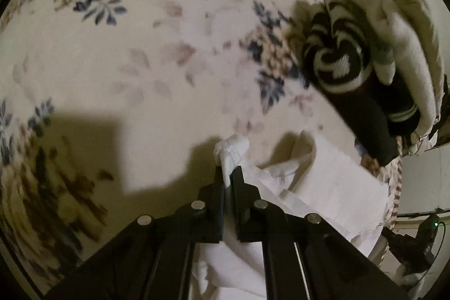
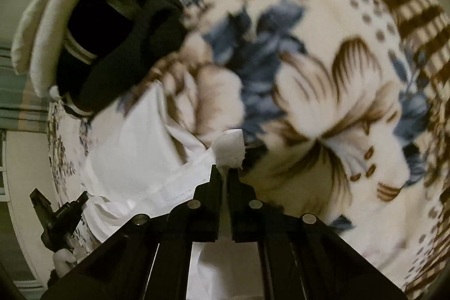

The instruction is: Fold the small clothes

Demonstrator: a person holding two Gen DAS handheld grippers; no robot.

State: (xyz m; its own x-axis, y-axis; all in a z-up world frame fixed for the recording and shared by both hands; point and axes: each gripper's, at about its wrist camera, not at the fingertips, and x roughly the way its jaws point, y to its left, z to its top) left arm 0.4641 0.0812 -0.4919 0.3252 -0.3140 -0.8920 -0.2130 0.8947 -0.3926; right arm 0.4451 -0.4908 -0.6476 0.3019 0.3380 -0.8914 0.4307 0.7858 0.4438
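Left gripper (image 1: 228, 173) clenched on white garment (image 1: 332, 187) corner at lower centre, right gripper (image 2: 225, 172) likewise pinching its bunched edge, floral blanket (image 2: 323, 103) beneath

My left gripper (image 1: 228, 173) and my right gripper (image 2: 224, 170) each pinch a bunched edge of the cloth (image 1: 332, 187), which lies on the blanket (image 1: 140, 61) between them. A pile of clothes (image 1: 365, 69) sits on the blanket beyond the cloth, right of my left gripper.
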